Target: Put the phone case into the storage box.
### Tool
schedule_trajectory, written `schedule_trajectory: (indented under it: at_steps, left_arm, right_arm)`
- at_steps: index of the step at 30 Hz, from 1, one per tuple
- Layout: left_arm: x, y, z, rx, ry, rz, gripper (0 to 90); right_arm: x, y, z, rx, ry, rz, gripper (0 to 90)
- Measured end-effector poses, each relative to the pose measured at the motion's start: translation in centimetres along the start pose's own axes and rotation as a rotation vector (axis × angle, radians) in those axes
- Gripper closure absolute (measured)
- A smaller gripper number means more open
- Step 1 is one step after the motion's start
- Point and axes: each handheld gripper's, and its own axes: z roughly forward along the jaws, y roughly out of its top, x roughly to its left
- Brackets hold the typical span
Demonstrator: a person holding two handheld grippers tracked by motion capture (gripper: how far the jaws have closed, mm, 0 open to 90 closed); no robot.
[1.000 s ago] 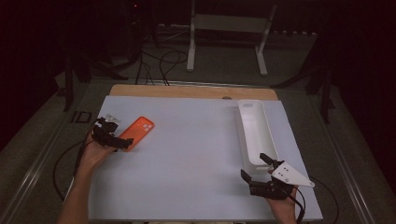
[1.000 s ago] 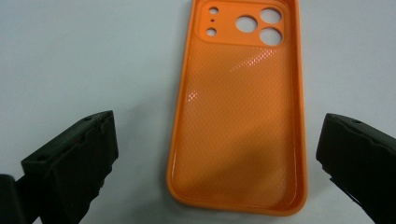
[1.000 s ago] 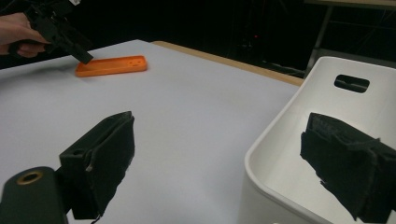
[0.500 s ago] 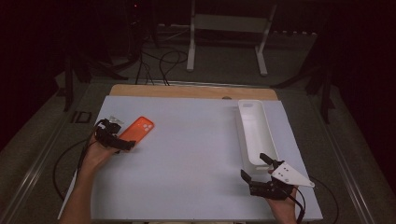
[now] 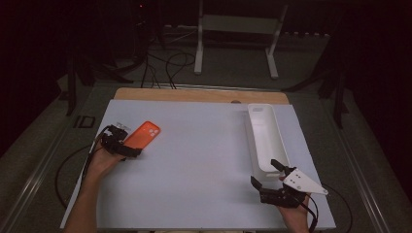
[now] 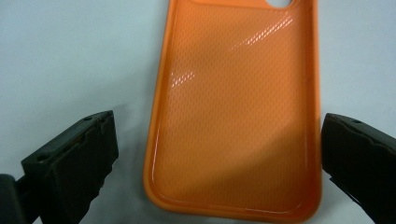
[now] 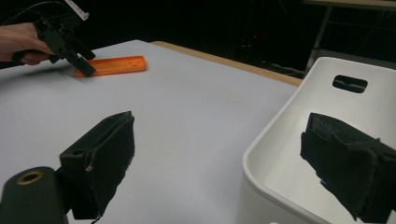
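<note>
On the pale worktop (image 5: 194, 160), my left tool (image 5: 127, 145) hangs spread wide astride the near end of the orange phone case (image 6: 233, 116), lying far left, ready to clamp; my right tool (image 5: 272, 180) waits agape by the white bin (image 5: 265, 136).

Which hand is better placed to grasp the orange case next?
Left. The left tool is open with the case lying between its jaws. The right tool is far across the table, at the near end of the white bin.

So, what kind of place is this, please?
Probably a lab or recording studio, not a home: a bare white table in a dark room, metal stand legs and loose cables on the floor behind it, and hand-held grippers with cameras.
</note>
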Motion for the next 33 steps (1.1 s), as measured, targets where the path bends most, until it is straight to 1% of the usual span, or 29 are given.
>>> schedule_trajectory:
  at_steps: [5,9,11,19,22,25,31,33]
  left_arm:
    - [-0.01,0.04,0.01,0.015,-0.012,-0.014,1.5]
    - [-0.23,0.13,-0.25,0.018,-0.024,0.005,9.3]
    - [-0.25,0.16,-0.28,0.021,-0.025,0.006,10.6]
    - [-0.32,0.26,-0.28,0.032,-0.025,0.001,12.3]
    - [-0.39,0.29,-0.4,0.034,-0.027,0.006,15.4]
    - [-0.46,0.34,-0.43,0.037,-0.023,0.007,16.0]
    - [-0.62,0.33,-0.56,0.034,-0.016,-0.008,16.5]
    - [-0.68,0.32,-0.63,0.032,-0.013,-0.006,16.7]
  right_arm:
    - [-0.03,-0.02,0.0,0.001,0.0,0.001,9.6]
    - [0.09,0.01,0.07,0.001,0.004,-0.004,9.6]
    - [0.13,0.02,0.11,0.002,0.004,-0.004,9.6]
    - [0.2,0.03,0.15,0.003,0.005,-0.008,9.7]
    - [0.2,0.03,0.14,0.004,0.005,-0.008,9.7]
    - [0.18,0.03,0.14,0.006,0.004,-0.005,9.7]
    - [0.15,0.0,0.16,0.009,0.0,-0.005,9.7]
    - [0.09,0.01,0.11,0.008,-0.002,-0.005,9.7]
